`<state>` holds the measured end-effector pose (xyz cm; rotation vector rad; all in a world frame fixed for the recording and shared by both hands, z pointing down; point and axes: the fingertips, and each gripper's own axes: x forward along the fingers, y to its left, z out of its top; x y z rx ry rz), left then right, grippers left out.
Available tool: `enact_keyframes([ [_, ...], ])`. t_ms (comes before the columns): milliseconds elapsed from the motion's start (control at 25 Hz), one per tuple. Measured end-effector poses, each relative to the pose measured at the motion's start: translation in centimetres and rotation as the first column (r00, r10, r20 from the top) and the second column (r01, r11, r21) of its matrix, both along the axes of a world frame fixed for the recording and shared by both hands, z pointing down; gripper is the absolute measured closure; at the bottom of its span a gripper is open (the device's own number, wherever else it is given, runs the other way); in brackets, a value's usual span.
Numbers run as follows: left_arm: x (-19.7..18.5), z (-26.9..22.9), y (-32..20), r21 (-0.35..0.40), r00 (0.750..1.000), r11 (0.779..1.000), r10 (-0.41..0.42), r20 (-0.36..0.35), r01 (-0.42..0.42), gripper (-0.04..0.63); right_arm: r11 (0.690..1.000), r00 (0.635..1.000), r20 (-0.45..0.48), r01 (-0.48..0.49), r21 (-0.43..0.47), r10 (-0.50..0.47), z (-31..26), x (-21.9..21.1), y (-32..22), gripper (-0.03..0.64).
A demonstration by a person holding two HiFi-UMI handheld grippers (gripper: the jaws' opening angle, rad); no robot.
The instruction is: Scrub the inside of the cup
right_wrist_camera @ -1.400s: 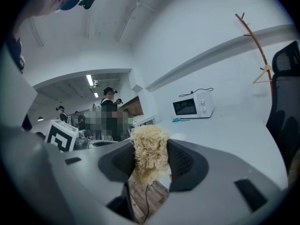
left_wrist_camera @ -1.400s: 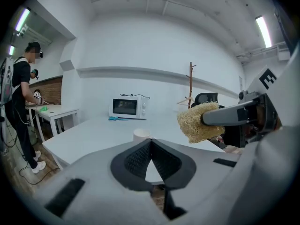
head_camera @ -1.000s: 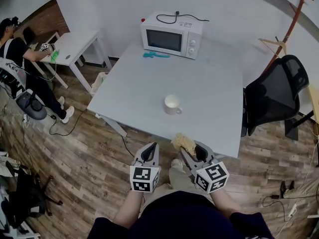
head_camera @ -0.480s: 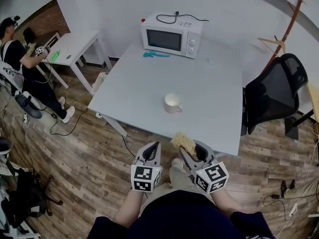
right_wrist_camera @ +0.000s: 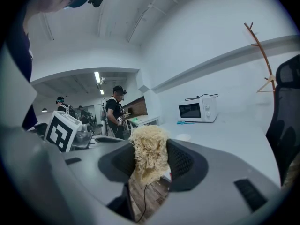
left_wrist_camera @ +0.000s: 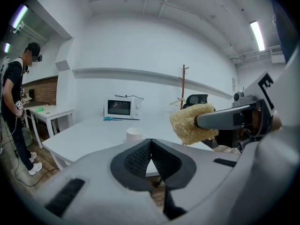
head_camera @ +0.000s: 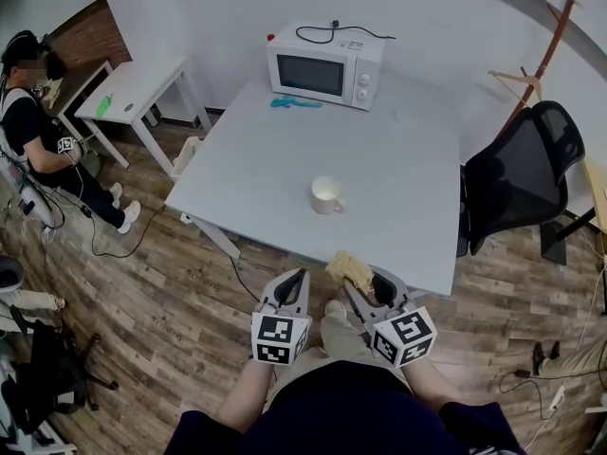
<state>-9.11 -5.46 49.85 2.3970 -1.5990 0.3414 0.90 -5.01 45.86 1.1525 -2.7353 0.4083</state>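
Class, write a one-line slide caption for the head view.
Right tongs grip a scrubber, left tongs shut and empty, white cup standing on the table ahead.

the cup (left_wrist_camera: 135,134), side-on at the middle of the left gripper view, hides its own inside. in the head view it is too small to tell whether anything lies in it. the teal thing (head_camera: 296,103) beside the microwave (head_camera: 325,65), upper middle, is too small to name. the sponge (right_wrist_camera: 149,151) covers the inner pad faces of the right gripper (right_wrist_camera: 150,161). the coat stand (head_camera: 555,45) is cut off by the top edge, upper right, and the person (head_camera: 38,131) by the left edge.
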Motion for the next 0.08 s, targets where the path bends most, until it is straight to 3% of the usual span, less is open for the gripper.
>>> enact_keyframes([
  [80,0.14,0.08,0.06,-0.001,1.000,1.000,0.003,0.001,-0.003,0.578,1.000,1.000,0.000,0.001,-0.001,-0.001,0.01,0.02,0.01,0.440],
])
